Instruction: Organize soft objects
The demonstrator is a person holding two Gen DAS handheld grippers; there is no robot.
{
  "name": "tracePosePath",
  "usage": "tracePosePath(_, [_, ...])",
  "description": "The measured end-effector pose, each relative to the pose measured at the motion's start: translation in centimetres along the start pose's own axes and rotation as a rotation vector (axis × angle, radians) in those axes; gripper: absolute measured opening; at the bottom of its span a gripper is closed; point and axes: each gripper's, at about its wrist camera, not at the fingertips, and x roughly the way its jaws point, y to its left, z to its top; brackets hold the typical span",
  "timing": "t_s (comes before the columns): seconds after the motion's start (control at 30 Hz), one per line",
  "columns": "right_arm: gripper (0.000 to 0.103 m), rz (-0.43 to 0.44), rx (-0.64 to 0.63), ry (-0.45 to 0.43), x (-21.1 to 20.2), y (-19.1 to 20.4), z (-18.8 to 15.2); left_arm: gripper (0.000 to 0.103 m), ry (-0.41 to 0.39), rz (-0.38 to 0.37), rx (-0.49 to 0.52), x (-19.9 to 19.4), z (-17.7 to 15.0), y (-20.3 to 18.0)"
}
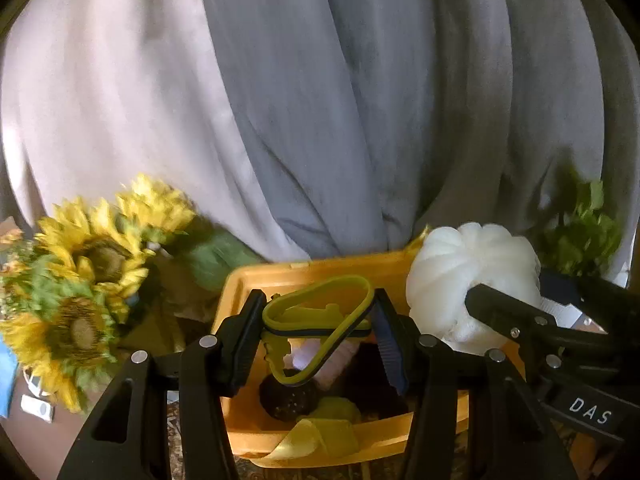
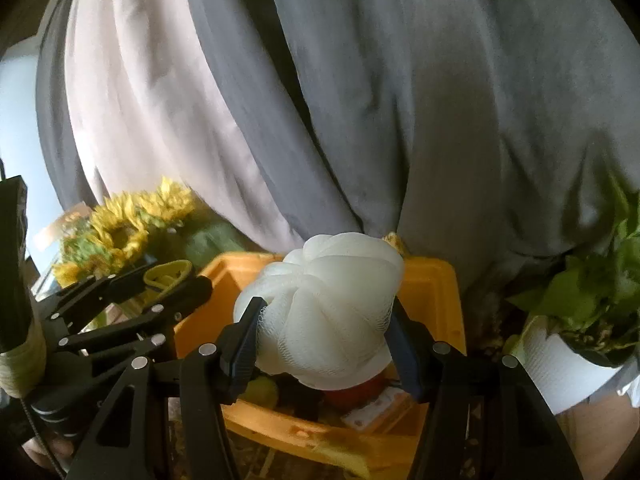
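Observation:
My left gripper [image 1: 318, 320] is shut on a yellow-green rubber loop [image 1: 320, 312] and holds it above the orange bin [image 1: 256, 280]. My right gripper [image 2: 324, 332] is shut on a white mesh bath pouf [image 2: 324, 300] and holds it over the same bin [image 2: 436, 292]. The pouf [image 1: 468, 276] and the right gripper also show at the right of the left wrist view. The left gripper with its loop [image 2: 168, 274] shows at the left of the right wrist view. Inside the bin lie a dark round object [image 1: 288, 398], yellow ribbon [image 1: 316, 438] and a red item [image 2: 360, 394].
Grey curtains [image 1: 320, 100] hang behind the bin. Artificial sunflowers [image 1: 92, 264] stand at the left. A green plant in a white pot [image 2: 568, 356] stands at the right. A patterned rug [image 1: 172, 432] lies under the bin.

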Motion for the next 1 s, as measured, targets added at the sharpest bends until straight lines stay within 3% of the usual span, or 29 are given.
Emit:
tracePosePath(0.07, [0.066, 0.031, 0.016, 0.055, 1.5, -0.5, -0.2, 0.059, 0.035, -0.012, 0.012, 1.2, -0.1, -0.1])
tracePosePath(0.13, [0.074, 0.028, 0.065, 0.088, 2.3, -1.3, -0.4, 0.079, 0.064, -0.018, 0.005, 2.4, -0.2, 0.0])
tracePosePath(0.17, [0.075, 0.014, 0.083, 0.098, 2.6, -1.8, -0.5, 0.082, 0.079, -0.014, 0.003, 3.0, -0.3, 0.1])
tracePosePath(0.53, [0.075, -0.080, 0.069, 0.087, 1.5, -2.2, -0.2, 0.083, 0.136, 0.023, -0.019, 4.0, -1.2, 0.9])
tracePosePath(1.0, [0.077, -0.164, 0.048, 0.045, -5.1, 0.1, -0.9, 0.089, 0.069, 0.080, -0.067, -3.1, -1.5, 1.4])
